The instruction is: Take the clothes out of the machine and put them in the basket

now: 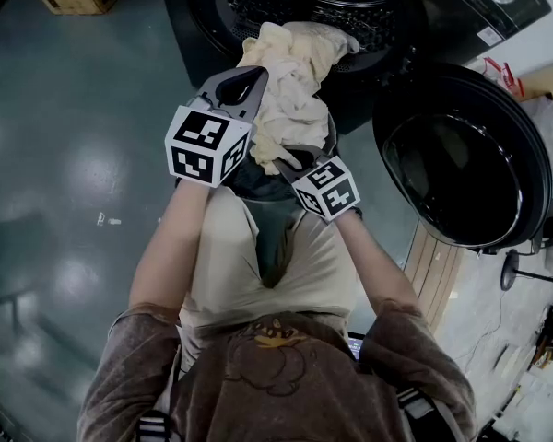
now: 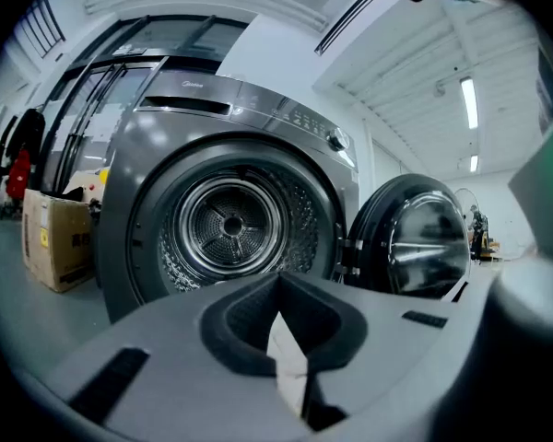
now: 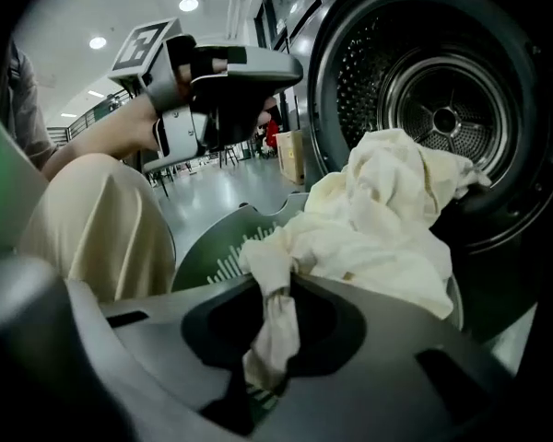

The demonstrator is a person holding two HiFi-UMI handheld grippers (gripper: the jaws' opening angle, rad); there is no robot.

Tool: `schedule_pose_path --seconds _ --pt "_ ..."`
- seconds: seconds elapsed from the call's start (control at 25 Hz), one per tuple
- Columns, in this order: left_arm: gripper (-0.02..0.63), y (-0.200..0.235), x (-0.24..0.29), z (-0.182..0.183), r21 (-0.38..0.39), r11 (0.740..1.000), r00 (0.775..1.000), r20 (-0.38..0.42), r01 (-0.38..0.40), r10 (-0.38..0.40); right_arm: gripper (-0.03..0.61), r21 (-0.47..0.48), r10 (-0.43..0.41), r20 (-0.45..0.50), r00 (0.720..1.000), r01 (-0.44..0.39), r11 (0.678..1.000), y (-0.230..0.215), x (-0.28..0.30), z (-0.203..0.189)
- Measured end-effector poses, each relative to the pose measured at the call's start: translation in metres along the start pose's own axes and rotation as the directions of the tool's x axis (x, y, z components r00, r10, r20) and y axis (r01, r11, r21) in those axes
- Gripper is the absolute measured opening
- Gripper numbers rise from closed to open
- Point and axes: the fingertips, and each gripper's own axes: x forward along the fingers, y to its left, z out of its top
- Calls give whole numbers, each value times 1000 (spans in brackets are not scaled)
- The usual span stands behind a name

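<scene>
The left gripper (image 1: 244,86) is held out level at the end of a straight forearm, pointing at the washing machine (image 2: 258,109). Its jaws are closed, tips meeting. A pale sliver shows in the slit behind the tips, and I cannot tell what it is. Seen from the right gripper view, nothing hangs from it.

The right gripper (image 3: 281,288) sits lower and just beside the left one, tilted downward. Its jaws are pinched on a twisted corner of the cream cloth (image 3: 378,219).

From that pinch the cloth rises ahead of the right gripper in a crumpled, thickly folded heap. Its far end lies in the mouth of the drum (image 3: 442,118), and its near part hangs over the green basket (image 3: 221,247). The basket is directly under and in front of the jaws. The machine's door (image 1: 461,155) stands open to the right of both grippers.
</scene>
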Motion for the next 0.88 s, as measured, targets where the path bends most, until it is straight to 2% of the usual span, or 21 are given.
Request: schedule_pose_path --seconds 0.2,0.36,0.44,0.52,0.64,0.72,0.88 --pt "3 -2 -1 1 4 1000 1000 1 1 -1 58 -18 16 -21 1000 -17 1000 8 3 -6" --pt "3 -2 -2 1 2 1000 1000 3 2 -2 58 -12 92 -39 995 -92 996 21 3 -7" --pt "3 -2 -2 2 0 1000 1000 4 -1 1 64 -24 91 -34 995 -91 996 23 3 -6" --pt "3 -2 -3 1 -2 1000 1000 4 -3 4 95 -34 49 -27 998 -50 998 18 5 -6" --pt "3 -2 -4 1 -4 1000 1000 4 -3 3 196 -42 21 -15 1000 -21 999 14 7 -4" --pt "3 -1 -4 1 -5 1000 1000 5 -2 2 242 -42 14 5 1000 -14 999 11 6 3" --pt "3 0 -5 1 -10 1000 1000 6 -4 4 281 -12 -30 54 998 31 999 -9 0 17"
